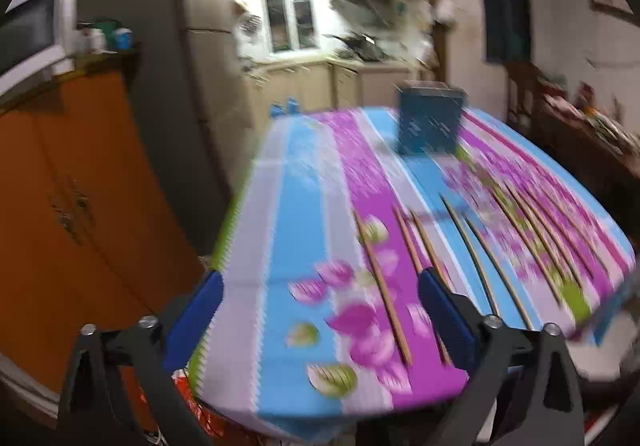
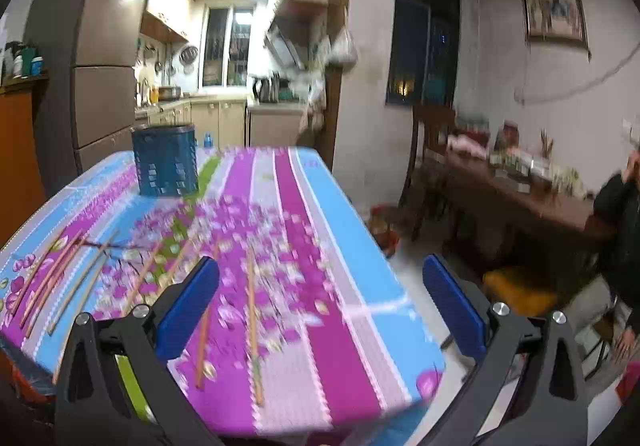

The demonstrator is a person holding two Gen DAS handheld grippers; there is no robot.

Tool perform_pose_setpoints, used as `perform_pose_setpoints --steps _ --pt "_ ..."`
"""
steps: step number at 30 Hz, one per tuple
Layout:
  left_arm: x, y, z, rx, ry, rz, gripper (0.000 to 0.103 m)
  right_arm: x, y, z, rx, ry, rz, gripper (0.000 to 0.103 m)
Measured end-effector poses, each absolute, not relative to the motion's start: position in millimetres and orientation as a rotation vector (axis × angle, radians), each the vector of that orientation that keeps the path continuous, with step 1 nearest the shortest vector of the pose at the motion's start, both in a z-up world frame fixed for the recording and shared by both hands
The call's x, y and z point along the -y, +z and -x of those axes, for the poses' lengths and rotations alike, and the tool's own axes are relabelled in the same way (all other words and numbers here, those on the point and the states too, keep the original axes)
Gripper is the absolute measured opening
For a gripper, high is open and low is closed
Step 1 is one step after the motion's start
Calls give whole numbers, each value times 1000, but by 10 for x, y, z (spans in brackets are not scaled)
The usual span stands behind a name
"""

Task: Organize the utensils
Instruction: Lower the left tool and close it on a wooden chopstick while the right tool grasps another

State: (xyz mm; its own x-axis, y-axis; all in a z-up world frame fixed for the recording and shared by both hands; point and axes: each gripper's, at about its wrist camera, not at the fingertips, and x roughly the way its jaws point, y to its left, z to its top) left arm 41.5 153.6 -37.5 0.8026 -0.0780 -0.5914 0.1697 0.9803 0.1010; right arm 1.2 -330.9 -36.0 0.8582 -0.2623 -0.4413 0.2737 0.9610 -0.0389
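You have about nine chopsticks (image 1: 382,290) lying on the bench (image 1: 296,182), though blur makes that uncertain, and one blue utensil holder (image 1: 430,122).

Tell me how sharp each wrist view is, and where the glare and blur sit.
Left wrist view: strong motion blur smears the chopsticks, blue holder and tablecloth; ceiling lights blow out white; the left gripper stays fairly crisp. Right wrist view: the kitchen background is sharper, but the cloth and chopsticks streak; ceiling glare is milder; fisheye bends the table edges in both; the right gripper is sharp.
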Motion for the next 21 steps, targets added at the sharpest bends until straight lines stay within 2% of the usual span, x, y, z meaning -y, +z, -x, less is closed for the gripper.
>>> perform_pose_setpoints --steps 2,5,6,7,13,15,18,21 --pt "-1473 -571 -347 -667 -206 -131 72 3351 -462 16 -490 -232 -73 98" --pt "-1340 -914 -324 -738 -254 -106 54 3242 -585 45 -507 -199 -50 78" --pt "-1289 -1033 -324 -757 -257 -110 53 3197 -618 47 -514 -182 -35 66" --pt "-1237 -1126 -317 -763 -251 -120 51 3116 -668 50 -522 -163 -9 59" --pt "-1100 -1296 -269 -707 -205 -190 50 2780 -860 85 -557 -47 60 38" --pt "-1098 -1351 -337 -712 -181 -194 46 2667 -910 90 -571 -2 70 31" --pt "-1086 -1414 -334 -702 -171 -209 37 2498 -947 130 -561 53 93 26" --pt "-1095 -1434 -314 -685 -179 -187 19 2343 -982 177 -551 91 115 20"
